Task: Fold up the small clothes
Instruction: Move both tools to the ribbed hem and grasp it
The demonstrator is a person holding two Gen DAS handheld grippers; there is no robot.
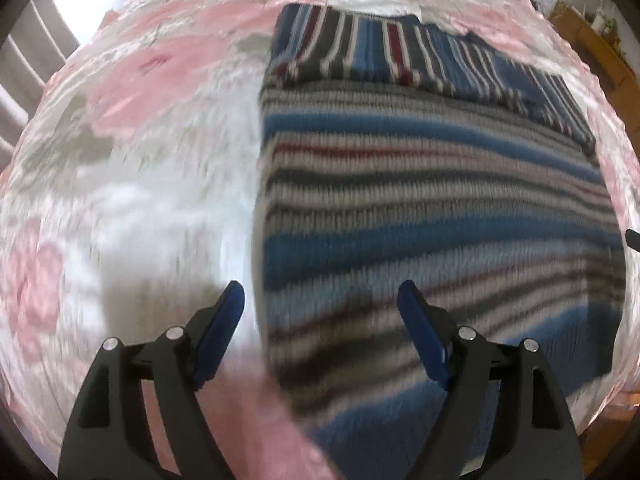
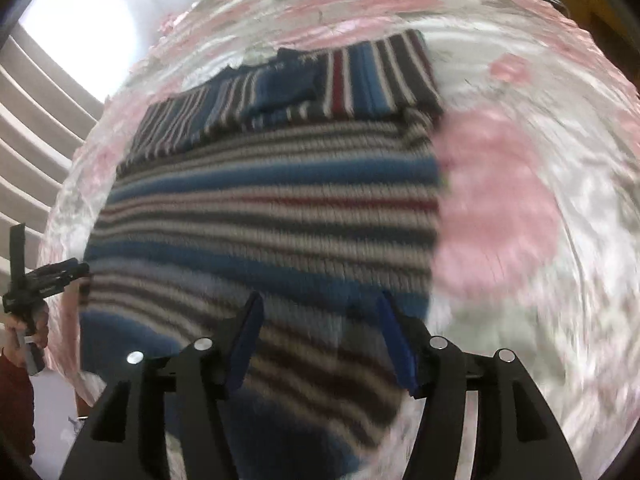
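Both hand-held grippers hover with their blue pads apart, gripping nothing: the left hand-held gripper [image 1: 320,300] hangs over the left edge of the striped sweater [image 1: 420,208], one pad above the cloth, the other above the knit; the right hand-held gripper [image 2: 320,312] hangs over the sweater's near part, by its right edge. The sweater lies flat on a desk covered with a pink floral tablecloth [image 1: 132,92], its body striped in blue, grey, white and dark red. Its sleeves [image 1: 400,52] are folded across the far end, their stripes running crosswise to those of the body. No label or writing can be read on the knit. Motion blur smears much of both views, so the near hem is hard to make out. At the left rim of the right wrist view, a hand [image 2: 28,328] holds the other gripper's handle, cut off by the frame.
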